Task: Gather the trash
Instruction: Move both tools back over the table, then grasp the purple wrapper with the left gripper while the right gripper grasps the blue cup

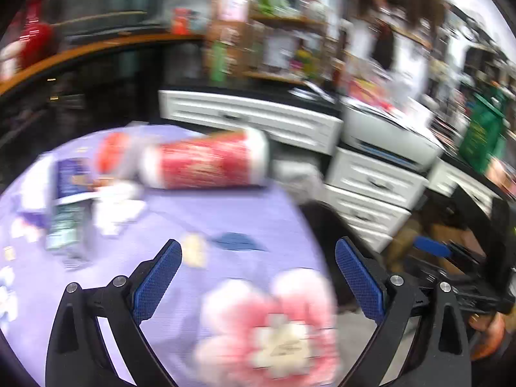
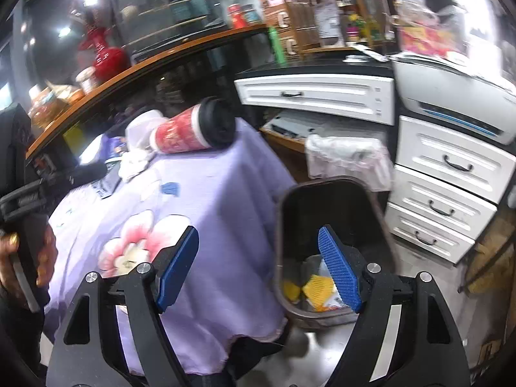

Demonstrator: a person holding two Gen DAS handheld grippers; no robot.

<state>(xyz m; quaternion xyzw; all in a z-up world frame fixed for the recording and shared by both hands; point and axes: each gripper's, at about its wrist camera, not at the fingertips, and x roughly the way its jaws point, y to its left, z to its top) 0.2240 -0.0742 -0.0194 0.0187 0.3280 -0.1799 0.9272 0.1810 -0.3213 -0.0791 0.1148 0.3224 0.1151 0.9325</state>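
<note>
A red and white paper cup (image 1: 206, 163) lies on its side at the far edge of the lilac tablecloth (image 1: 225, 213); it also shows in the right wrist view (image 2: 190, 133) with a black lid. Crumpled white tissue (image 1: 117, 206) and small cartons (image 1: 69, 222) lie left of it. My left gripper (image 1: 258, 254) is open and empty above the cloth. My right gripper (image 2: 258, 242) is open and empty, over the table's edge and the dark bin (image 2: 335, 193) on the floor. Yellow wrappers (image 2: 317, 288) lie inside the bin.
White drawer units (image 2: 445, 180) and a printer (image 2: 451, 96) stand behind the bin. A white plastic bag (image 2: 348, 158) hangs beyond it. A wooden counter (image 2: 135, 67) with shelves runs along the back. The left hand-held gripper (image 2: 29, 193) shows at the left edge.
</note>
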